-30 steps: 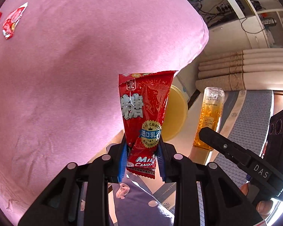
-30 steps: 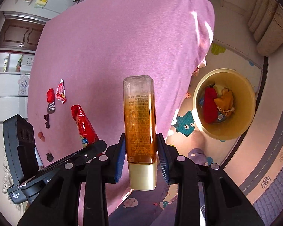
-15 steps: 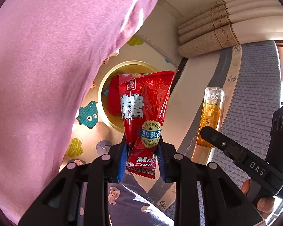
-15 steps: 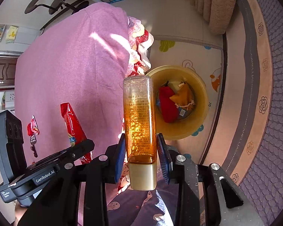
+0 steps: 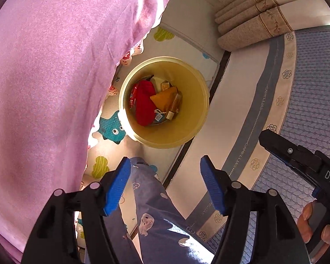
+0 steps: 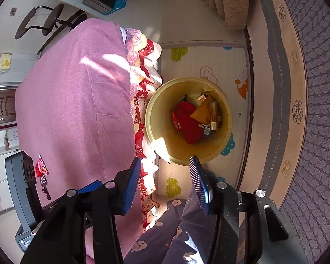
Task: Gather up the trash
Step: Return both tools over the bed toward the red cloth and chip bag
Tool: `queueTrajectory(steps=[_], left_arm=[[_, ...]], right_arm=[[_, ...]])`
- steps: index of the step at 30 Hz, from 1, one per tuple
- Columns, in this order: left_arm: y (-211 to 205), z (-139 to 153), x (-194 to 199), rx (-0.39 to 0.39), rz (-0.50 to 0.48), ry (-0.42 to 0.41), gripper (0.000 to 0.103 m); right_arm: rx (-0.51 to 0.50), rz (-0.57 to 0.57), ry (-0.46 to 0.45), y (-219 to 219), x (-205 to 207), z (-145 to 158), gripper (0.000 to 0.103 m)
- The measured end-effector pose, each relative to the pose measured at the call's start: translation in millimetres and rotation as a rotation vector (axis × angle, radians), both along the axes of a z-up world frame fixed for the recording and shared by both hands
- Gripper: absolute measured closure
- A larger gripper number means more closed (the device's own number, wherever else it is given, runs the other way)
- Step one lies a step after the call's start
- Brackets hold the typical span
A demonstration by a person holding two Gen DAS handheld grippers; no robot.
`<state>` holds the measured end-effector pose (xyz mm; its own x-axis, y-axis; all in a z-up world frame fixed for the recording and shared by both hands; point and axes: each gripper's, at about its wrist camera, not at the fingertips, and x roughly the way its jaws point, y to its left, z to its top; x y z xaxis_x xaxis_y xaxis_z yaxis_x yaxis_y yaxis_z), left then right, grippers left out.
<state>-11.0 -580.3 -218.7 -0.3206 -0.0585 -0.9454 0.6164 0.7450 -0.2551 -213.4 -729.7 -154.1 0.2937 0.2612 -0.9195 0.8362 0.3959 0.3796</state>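
Both jaws have just been opening, and nothing is seen between the blue pads of the left hand-held gripper (image 5: 165, 186) or of the right hand-held gripper (image 6: 165, 183); each is released and pointed down over the yellow bin (image 5: 140, 136). The bin stands on the play mat (image 6: 209, 57), on the floor just beside the pink-covered bed (image 5: 44, 88). In the bin are seen a red candy wrapper (image 5: 133, 95), an amber bottle (image 5: 176, 105), a red pouch (image 5: 144, 103), an orange pouch (image 5: 165, 98) and a small tag, heaped loosely at the bottom. More trash is left on the bed: a small red wrapper (image 6: 41, 167) with darker scraps just below it. Such a wrapper is judged to be light, thin, crinkly and somewhat slippery; it would best be taken by a raised or folded edge, with the pads closed fully, since a flat pinch against soft bedding may catch the cover instead.
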Motion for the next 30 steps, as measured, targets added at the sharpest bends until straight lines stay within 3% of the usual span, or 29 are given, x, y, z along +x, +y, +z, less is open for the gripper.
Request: queueTrajectory(steps=[6,14,30], left_arm=[[19,17,14,-0.033,0.041,-0.030,0.038],[78,43,42,-0.074,0.180,-0.064,0.037],[306,81,116,-0.092,0.534,-0.164,0.036]], right_arm=[[-0.013,0.072,-0.025,17,26,13,0.057],[-0.041,0.206,-0.065,65,78,37,0.057],[-0.064,0.536,-0.145,260,206,70,0.058]])
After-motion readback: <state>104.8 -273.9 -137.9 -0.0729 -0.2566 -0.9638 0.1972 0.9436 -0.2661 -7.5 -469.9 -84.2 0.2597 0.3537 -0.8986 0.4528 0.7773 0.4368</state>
